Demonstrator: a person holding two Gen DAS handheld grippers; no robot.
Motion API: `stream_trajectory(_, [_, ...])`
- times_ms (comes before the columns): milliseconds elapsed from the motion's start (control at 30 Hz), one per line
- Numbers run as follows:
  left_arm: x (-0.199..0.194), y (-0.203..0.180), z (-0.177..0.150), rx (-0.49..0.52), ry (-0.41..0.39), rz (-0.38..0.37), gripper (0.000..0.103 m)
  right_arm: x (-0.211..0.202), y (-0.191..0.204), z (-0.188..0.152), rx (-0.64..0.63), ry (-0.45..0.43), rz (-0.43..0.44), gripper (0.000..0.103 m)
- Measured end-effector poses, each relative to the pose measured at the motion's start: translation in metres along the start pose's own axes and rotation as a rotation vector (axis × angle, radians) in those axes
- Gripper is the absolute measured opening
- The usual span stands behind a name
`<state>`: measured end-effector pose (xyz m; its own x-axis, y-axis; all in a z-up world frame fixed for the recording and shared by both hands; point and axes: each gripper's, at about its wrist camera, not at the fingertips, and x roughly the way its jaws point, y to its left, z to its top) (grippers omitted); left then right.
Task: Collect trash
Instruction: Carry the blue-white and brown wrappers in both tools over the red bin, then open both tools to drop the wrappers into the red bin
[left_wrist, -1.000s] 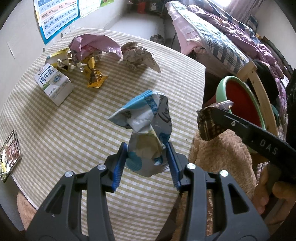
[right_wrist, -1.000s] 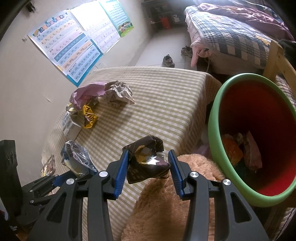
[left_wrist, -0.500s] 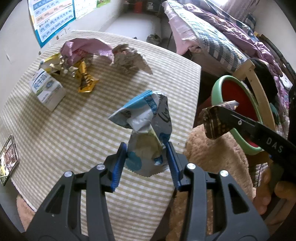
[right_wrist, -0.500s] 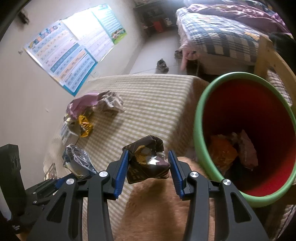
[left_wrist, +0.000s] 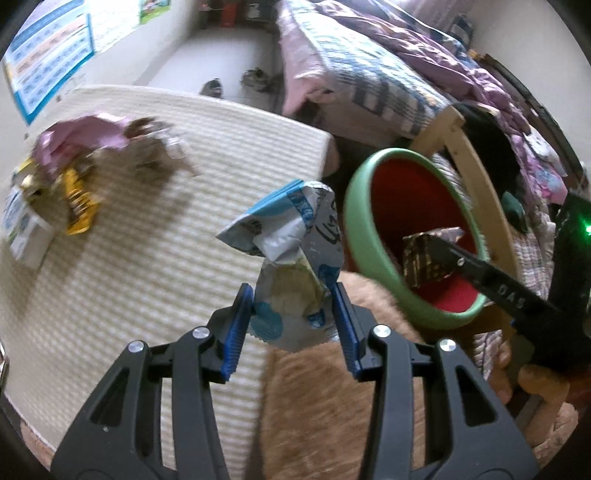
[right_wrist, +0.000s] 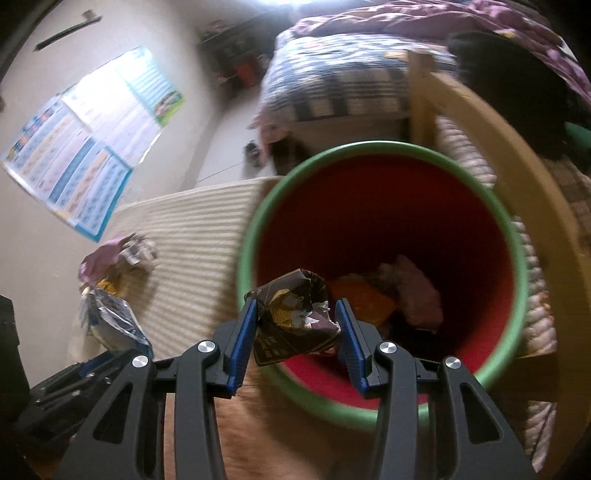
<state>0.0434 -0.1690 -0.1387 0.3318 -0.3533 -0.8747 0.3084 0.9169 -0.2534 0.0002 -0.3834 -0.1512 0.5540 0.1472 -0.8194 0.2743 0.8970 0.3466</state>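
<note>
Carrying trash to bin | right gripper (right_wrist: 295, 325) clamped on dark wrapper (right_wrist: 295, 314), over green-rimmed bin (right_wrist: 519, 266) near rim | left gripper (left_wrist: 291, 314) clamped on blue-white bag (left_wrist: 291, 258), beside bin, above table (left_wrist: 147, 258) edge | risk: early release drops bag outside rim; grippers collide at opening | more trash on table

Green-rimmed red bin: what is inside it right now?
Inside the bin lie an orange wrapper and a pinkish wrapper. The brown wrapper in the right gripper covers part of the bottom.
</note>
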Motion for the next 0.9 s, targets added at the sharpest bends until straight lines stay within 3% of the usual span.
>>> stream_trajectory(367, [0.017, -0.078, 0.033, 0.137, -0.007, -0.114, 0.041, -0.021, -0.048, 0.008, 0.094, -0.066, -0.075, 0.043])
stream_trajectory(433, [0.021, -0.088, 0.037, 0.161, -0.001, -0.125, 0.052, -0.025, -0.052, 0.009, 0.112, -0.087, -0.095, 0.044])
stream_trajectory(467, [0.022, -0.091, 0.039, 0.168, -0.002, -0.123, 0.065, -0.026, -0.055, 0.009, 0.127, -0.094, -0.102, 0.047])
stream_trajectory(500, [0.02, -0.093, 0.039, 0.171, -0.014, -0.126, 0.072, -0.027, -0.057, 0.009, 0.141, -0.098, -0.101, 0.049])
stream_trajectory(567, [0.018, -0.091, 0.037, 0.165, -0.031, -0.134, 0.072, -0.028, -0.06, 0.009, 0.155, -0.106, -0.111, 0.055])
stream_trajectory(733, [0.014, -0.049, 0.033, 0.089, -0.041, -0.066, 0.073, -0.03, -0.061, 0.008, 0.159, -0.121, -0.135, 0.057])
stream_trajectory(900, [-0.006, 0.046, 0.033, -0.104, -0.107, 0.089, 0.073, -0.022, -0.043, 0.009, 0.11, -0.109, -0.128, 0.057])
